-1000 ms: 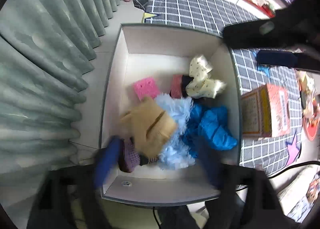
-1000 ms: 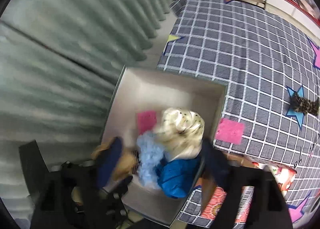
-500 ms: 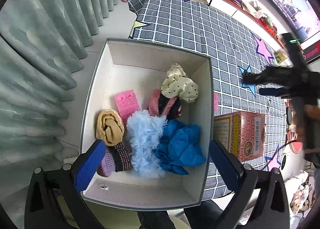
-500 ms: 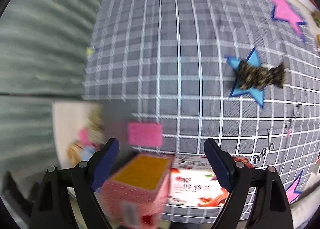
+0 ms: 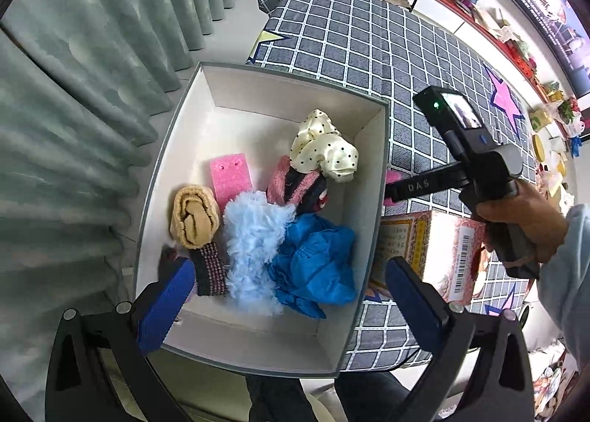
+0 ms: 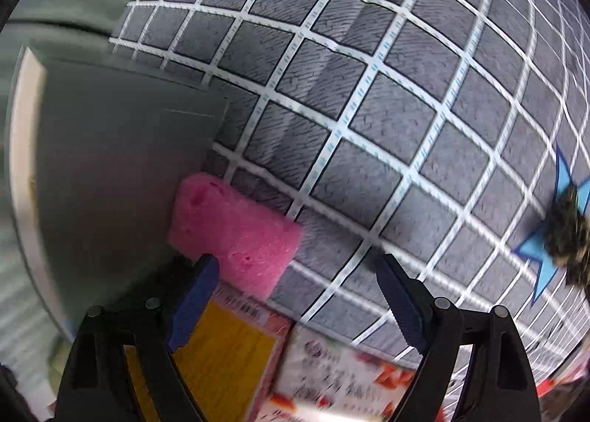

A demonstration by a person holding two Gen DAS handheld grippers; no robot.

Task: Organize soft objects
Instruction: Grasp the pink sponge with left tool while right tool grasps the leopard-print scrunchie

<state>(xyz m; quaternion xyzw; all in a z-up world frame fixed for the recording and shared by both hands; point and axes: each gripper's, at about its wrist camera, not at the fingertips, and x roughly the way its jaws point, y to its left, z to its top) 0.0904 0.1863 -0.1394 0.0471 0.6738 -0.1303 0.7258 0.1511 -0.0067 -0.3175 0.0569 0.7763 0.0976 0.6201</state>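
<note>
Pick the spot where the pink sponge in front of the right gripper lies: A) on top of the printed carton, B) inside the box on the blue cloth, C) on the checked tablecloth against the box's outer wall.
C: the pink sponge lies on the checked tablecloth, against the outer wall of the box.

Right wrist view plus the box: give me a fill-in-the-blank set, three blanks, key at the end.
1. The pink sponge on the table lies against the outside wall of the grey ____.
2. The box also holds a fluffy light-blue item and a second sponge, coloured ____.
3. The right gripper, nothing between its pads, has jaws that are ____.

Missing words: box; pink; opening
</note>
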